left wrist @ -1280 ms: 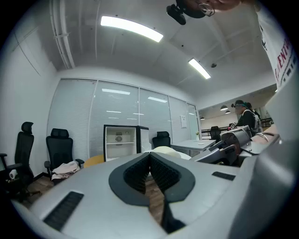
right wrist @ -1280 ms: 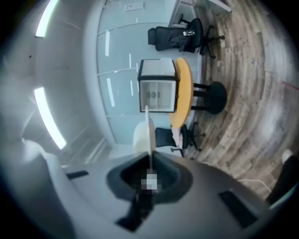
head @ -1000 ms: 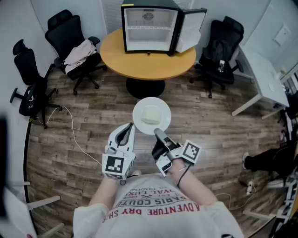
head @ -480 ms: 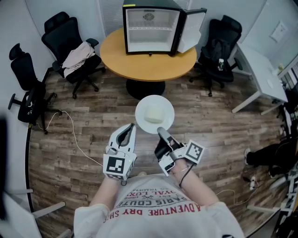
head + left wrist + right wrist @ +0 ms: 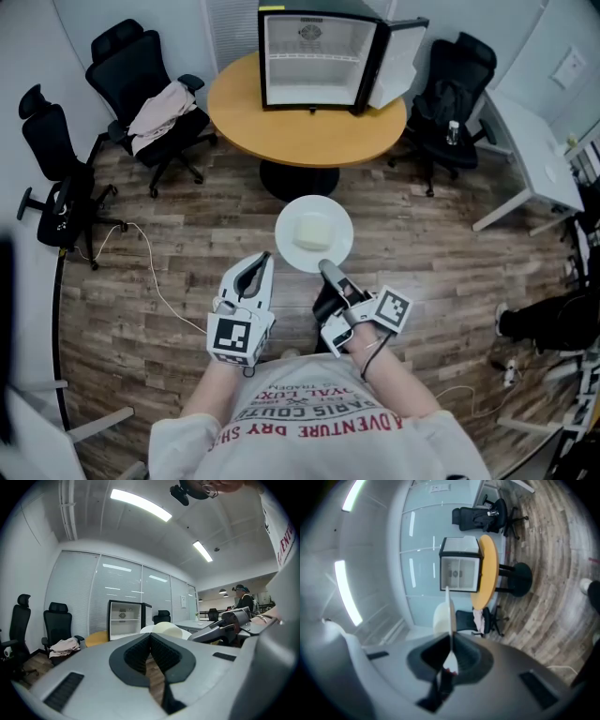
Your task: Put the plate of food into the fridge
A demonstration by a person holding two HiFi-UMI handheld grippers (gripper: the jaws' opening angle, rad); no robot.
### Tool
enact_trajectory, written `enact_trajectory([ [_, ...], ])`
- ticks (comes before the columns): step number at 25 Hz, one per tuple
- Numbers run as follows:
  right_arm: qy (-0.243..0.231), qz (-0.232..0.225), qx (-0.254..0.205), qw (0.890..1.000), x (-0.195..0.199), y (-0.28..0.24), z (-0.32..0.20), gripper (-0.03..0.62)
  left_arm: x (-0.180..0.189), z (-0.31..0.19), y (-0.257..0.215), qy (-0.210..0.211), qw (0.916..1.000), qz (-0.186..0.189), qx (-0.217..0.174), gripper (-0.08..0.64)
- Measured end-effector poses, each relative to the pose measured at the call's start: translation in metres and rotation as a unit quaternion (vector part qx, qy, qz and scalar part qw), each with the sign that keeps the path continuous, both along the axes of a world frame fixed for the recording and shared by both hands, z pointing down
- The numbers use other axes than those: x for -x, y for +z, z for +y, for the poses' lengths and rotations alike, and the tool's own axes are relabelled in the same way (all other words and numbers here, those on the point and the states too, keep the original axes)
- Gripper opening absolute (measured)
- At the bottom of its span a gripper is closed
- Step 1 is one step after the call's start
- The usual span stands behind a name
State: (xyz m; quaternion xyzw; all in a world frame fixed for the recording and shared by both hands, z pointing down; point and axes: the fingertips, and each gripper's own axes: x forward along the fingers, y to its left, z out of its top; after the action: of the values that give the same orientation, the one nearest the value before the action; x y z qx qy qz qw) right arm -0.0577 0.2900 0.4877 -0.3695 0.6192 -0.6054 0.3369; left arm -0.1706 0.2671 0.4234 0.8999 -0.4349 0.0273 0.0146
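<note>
A: Right gripper (image 5: 324, 269), low centre of frame, clamped on the near rim of the plate (image 5: 289, 246), pale food block (image 5: 310, 231) on top.

B: Left gripper (image 5: 260, 262) just beside it, jaws together, empty. Open fridge (image 5: 319, 58) up top on the round table (image 5: 281, 131).

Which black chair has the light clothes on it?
The chair just left of the round table: a pale cloth lies heaped on its seat. The far-left chair and right chair show none.
</note>
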Motion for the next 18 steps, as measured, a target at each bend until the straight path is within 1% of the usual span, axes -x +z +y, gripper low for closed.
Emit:
enact_trajectory([
  [4,-0.02,-0.005,0.002,1.0,-0.011,0.007,-0.027,0.038,-0.008,-0.025,0.004,-0.026,0.9997,-0.003,0.001,0.028],
  [7,-0.037,-0.01,0.007,0.999,-0.025,0.013,-0.053,0.038,-0.024,-0.046,0.008,-0.045,0.999,-0.001,0.006,0.028],
  [12,-0.065,-0.01,0.003,0.998,-0.062,0.01,-0.106,0.038,-0.066,-0.093,0.002,-0.064,0.9977,-0.018,-0.012,0.028],
  [16,-0.083,-0.014,-0.005,0.996,-0.096,0.001,-0.153,0.038,-0.101,-0.136,-0.001,-0.083,0.9965,-0.001,-0.002,0.028],
  [18,-0.09,-0.013,-0.008,0.996,-0.115,-0.001,-0.173,0.038,-0.118,-0.154,-0.001,-0.088,0.9961,-0.004,-0.007,0.028],
])
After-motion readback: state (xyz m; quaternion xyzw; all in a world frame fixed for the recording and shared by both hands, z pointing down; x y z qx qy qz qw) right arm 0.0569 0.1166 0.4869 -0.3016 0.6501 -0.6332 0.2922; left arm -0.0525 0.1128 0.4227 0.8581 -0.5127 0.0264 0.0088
